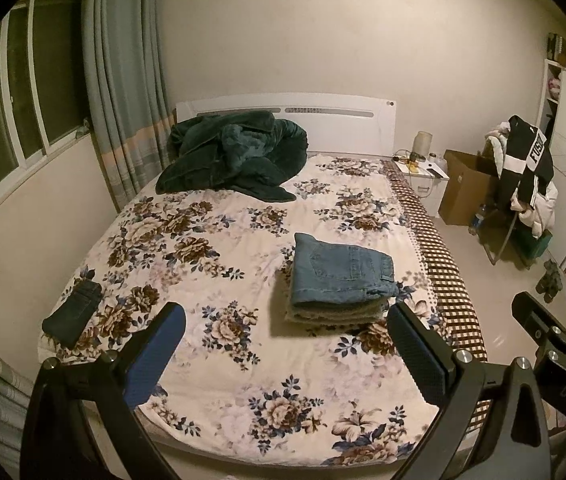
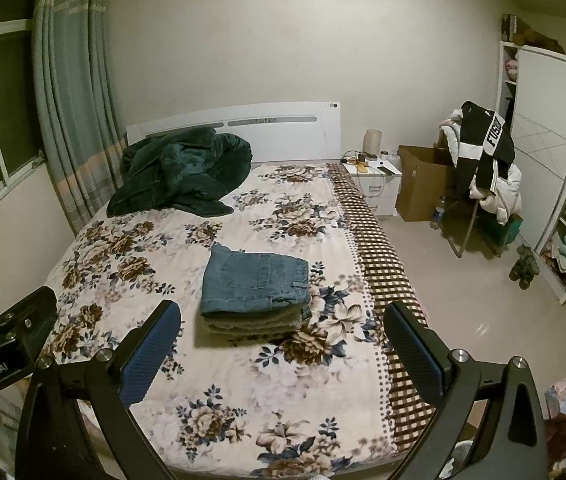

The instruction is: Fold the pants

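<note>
A folded pair of blue jeans (image 1: 341,276) lies on top of a small stack of folded clothes on the floral bedspread (image 1: 211,248), right of the bed's middle. It also shows in the right wrist view (image 2: 255,282). A second, dark folded garment (image 1: 73,312) lies near the bed's left edge. My left gripper (image 1: 287,354) is open and empty, held above the foot of the bed, short of the stack. My right gripper (image 2: 283,354) is open and empty, beside the left one; its body shows in the left wrist view (image 1: 555,336).
A crumpled dark green blanket (image 1: 235,156) lies by the white headboard. A nightstand (image 2: 375,184), a cardboard box (image 2: 423,184) and a chair piled with clothes (image 2: 483,168) stand right of the bed. A wardrobe (image 2: 555,168) is at far right. Curtains and a window are on the left.
</note>
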`<state>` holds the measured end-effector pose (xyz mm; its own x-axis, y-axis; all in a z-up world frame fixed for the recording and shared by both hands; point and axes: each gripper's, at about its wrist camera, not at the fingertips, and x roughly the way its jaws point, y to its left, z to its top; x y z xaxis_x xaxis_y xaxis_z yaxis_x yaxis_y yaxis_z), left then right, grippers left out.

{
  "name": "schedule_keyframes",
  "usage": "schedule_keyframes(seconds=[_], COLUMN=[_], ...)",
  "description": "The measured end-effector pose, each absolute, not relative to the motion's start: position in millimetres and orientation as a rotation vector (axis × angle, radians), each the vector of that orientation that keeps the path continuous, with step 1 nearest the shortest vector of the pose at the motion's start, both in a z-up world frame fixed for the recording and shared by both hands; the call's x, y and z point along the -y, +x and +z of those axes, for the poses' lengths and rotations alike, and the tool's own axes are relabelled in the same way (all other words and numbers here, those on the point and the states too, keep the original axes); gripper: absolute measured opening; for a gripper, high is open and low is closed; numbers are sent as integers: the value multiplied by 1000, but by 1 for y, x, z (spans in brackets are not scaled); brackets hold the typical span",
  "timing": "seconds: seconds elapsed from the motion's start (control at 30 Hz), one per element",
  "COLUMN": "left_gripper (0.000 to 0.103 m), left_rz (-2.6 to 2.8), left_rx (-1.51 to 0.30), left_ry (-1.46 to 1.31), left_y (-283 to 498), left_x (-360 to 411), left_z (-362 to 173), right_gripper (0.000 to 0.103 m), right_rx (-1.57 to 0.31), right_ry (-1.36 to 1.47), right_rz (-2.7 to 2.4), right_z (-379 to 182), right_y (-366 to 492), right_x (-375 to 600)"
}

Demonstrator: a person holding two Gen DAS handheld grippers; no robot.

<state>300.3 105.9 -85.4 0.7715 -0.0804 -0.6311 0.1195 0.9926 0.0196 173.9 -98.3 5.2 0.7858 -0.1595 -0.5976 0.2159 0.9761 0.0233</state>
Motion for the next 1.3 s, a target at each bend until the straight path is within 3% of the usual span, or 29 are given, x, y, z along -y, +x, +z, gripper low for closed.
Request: schedule_keyframes(seconds=[1.3], left_gripper=[103], left_rz=[-95], left_rx=[-681], left_ry=[61], left_y=[297], left_x=[-111], left_z=[-90], right_gripper=[103], right_rx=[-652], right_ry=[93], right_rz=[-176], right_z=[-2], right_y=[184], right_x=[90])
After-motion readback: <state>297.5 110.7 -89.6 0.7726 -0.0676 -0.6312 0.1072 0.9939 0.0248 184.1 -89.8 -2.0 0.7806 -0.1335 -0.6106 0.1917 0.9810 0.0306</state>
